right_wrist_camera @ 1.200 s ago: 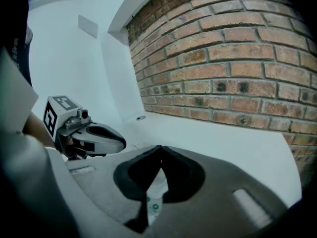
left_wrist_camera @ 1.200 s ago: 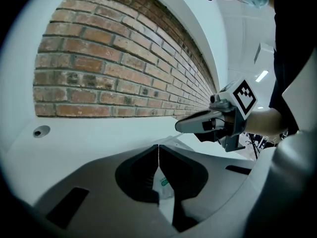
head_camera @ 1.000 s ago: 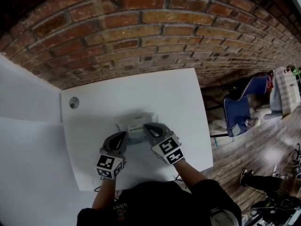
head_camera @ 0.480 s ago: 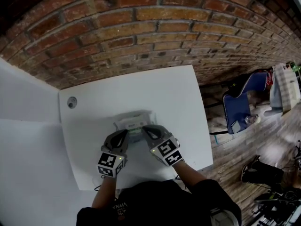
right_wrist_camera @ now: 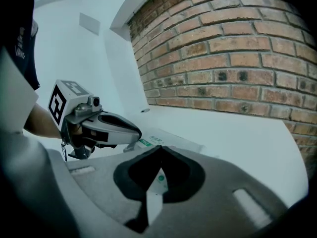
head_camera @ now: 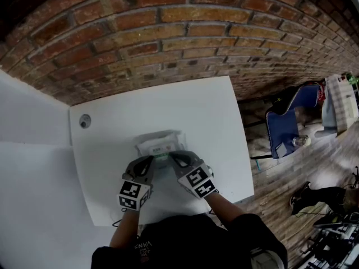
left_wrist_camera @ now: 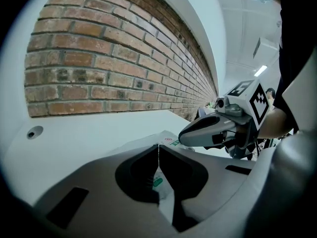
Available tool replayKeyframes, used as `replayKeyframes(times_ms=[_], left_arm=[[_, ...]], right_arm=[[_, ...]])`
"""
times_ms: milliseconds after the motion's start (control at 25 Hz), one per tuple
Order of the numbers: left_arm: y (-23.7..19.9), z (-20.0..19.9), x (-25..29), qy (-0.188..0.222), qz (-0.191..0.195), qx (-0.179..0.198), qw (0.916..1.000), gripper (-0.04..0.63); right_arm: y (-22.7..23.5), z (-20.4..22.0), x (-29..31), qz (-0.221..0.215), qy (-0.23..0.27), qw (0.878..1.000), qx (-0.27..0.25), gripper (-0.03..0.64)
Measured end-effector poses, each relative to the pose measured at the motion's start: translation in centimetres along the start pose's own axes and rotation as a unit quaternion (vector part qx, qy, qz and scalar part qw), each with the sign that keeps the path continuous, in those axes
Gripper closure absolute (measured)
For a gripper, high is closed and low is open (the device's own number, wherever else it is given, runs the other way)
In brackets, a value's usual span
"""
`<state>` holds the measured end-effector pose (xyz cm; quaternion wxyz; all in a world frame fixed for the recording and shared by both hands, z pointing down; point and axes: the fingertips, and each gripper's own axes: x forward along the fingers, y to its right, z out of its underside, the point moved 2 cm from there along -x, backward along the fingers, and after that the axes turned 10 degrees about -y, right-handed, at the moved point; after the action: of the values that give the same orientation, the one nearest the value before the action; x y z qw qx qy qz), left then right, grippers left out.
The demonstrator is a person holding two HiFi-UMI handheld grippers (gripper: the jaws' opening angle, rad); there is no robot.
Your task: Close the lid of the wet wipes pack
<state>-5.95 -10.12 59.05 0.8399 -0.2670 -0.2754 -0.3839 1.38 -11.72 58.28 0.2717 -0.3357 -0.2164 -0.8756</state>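
The wet wipes pack [head_camera: 160, 144] is a flat white pack with green print, lying on the white table [head_camera: 213, 116]. My left gripper [head_camera: 149, 160] is shut, its tips at the pack's near left edge. My right gripper [head_camera: 174, 155] is shut too, its tips at the near right edge. In the left gripper view the shut jaws [left_wrist_camera: 158, 148] point at the pack [left_wrist_camera: 167, 141], with the right gripper [left_wrist_camera: 200, 129] hovering over it. From the right gripper [right_wrist_camera: 159, 148], the pack [right_wrist_camera: 171, 141] lies just ahead and the left gripper [right_wrist_camera: 128, 131] rests beside it. The lid itself is hidden.
A small round grommet [head_camera: 84, 121] sits in the table's far left corner. The brick wall [head_camera: 168, 32] runs behind the table. A blue chair [head_camera: 289, 122] stands on the wood floor to the right, past the table's edge. A white panel [head_camera: 28, 150] borders the left.
Both grippers stay at the pack's near edge with almost no shift. A person's feet on the floor at the lower right have moved.
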Motion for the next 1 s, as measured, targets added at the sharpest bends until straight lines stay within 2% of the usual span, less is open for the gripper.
replayKeyframes(times_ms=[1000], left_arm=[[-0.3, 1.3, 1.3, -0.037, 0.007, -0.008, 0.9993, 0.594]], right_arm=[[0.1, 1.3, 1.6, -0.006, -0.028, 1.0, -0.001, 0.62]])
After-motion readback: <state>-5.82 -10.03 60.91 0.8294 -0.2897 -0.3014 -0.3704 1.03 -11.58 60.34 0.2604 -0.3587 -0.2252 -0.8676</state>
